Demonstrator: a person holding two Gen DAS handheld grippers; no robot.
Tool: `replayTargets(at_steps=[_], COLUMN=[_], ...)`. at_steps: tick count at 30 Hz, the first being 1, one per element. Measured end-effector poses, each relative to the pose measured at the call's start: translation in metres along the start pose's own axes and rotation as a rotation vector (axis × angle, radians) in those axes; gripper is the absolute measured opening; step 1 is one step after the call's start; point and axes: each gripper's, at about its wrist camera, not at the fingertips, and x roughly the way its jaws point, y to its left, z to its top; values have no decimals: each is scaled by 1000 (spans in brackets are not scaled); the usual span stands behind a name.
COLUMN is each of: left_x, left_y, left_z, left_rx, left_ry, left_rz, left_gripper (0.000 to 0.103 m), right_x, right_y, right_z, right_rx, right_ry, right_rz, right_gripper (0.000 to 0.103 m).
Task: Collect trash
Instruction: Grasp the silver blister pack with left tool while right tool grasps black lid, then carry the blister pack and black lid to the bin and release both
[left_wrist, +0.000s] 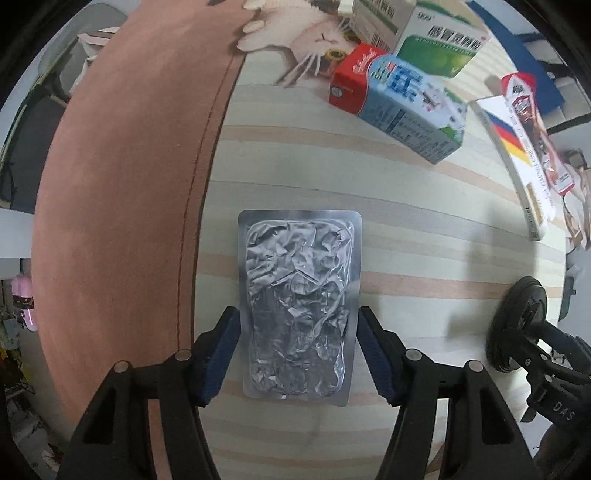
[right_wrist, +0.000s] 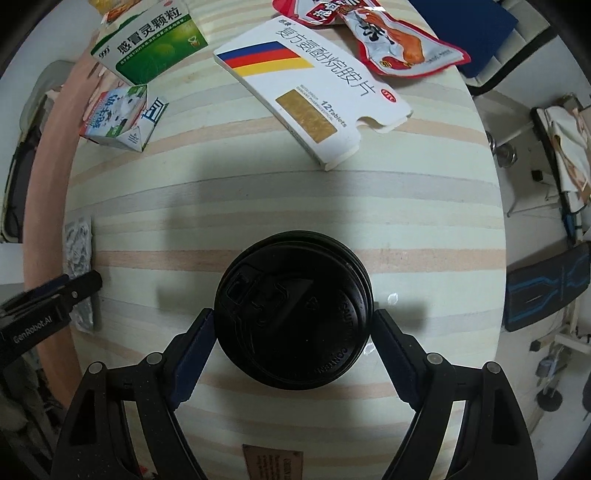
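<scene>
Trash nearest left: crumpled foil blister pack (left_wrist: 299, 306) lies flat on the striped tablecloth (left_wrist: 406, 229), at 6 o'clock in the left wrist view.
Left gripper (left_wrist: 298, 350): jaws wide, straddling the pack's long edges, pads at or just outside them; contact cannot be told.
Trash nearest right: black cup lid (right_wrist: 293, 308) at 6 o'clock in the right wrist view.
Right gripper (right_wrist: 293, 354): jaws wide, either side of the lid, left pad just beside the rim, right pad a little off.
Step in hand: judged as closing on both items.
Method advice: keep fingertips low to the cloth; the flat pack may buckle or slip, so close slowly and squarely.
Farther trash: milk carton (left_wrist: 402, 107) at 1 o'clock, green medicine box (left_wrist: 443, 40) behind it; white tablet box (right_wrist: 314, 92) at 12 o'clock, red snack wrapper (right_wrist: 373, 33) beyond.
</scene>
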Motion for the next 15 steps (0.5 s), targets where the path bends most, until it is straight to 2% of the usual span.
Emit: replayTargets(at_steps=[4, 10, 12, 14, 15], left_x=[-21, -63, -77, -88, -93], left_y=[-2, -12, -7, -14, -11], left_z=[-9, -51, -70, -63, -72], left_rx=[6, 23, 26, 31, 28], left_ry=[-61, -160, -185, -203, -213], left_rz=[13, 48, 45, 37, 28], left_gripper=[61, 61, 61, 61, 61], right_x=[-14, -36, -44, -52, -53], right_y=[2, 17, 24, 25, 26], right_z=[-9, -28, -40, -52, -54], right_rx=[-9, -24, -27, -27, -27], right_ry=[-32, -68, -86, -103, -111], right_rz=[17, 38, 41, 44, 46], right_gripper=[85, 85, 85, 85, 85])
